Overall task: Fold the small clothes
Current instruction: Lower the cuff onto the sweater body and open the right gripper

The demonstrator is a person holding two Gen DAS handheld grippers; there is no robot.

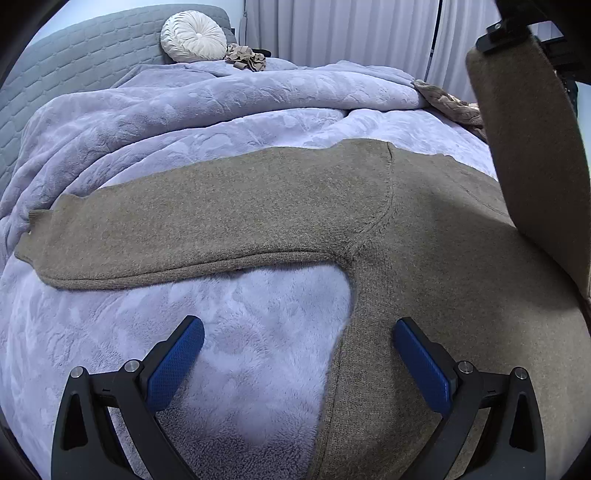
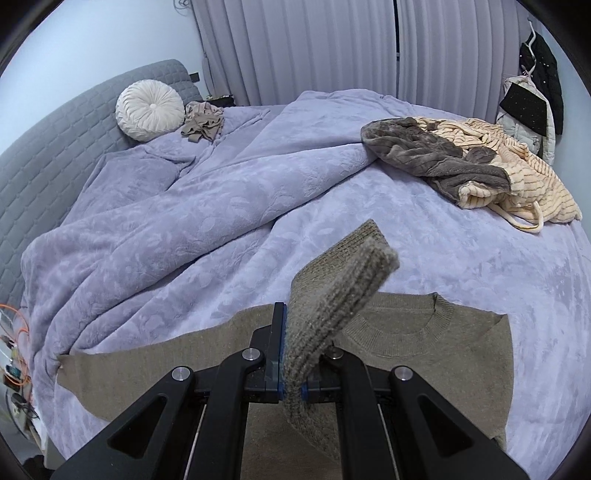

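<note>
A brown knit sweater lies flat on the lavender blanket. Its left sleeve stretches out to the left. My left gripper hovers open over the sweater's side edge below the armpit, nothing between its blue pads. My right gripper is shut on the ribbed cuff of the other sleeve, held up over the sweater's body near the neckline. The left wrist view shows that lifted sleeve hanging from the right gripper at the top right.
A round white cushion leans on the grey quilted headboard, a crumpled beige garment beside it. A pile of grey and striped cream clothes lies at the bed's far right. Jackets hang by the curtains; cables lie left.
</note>
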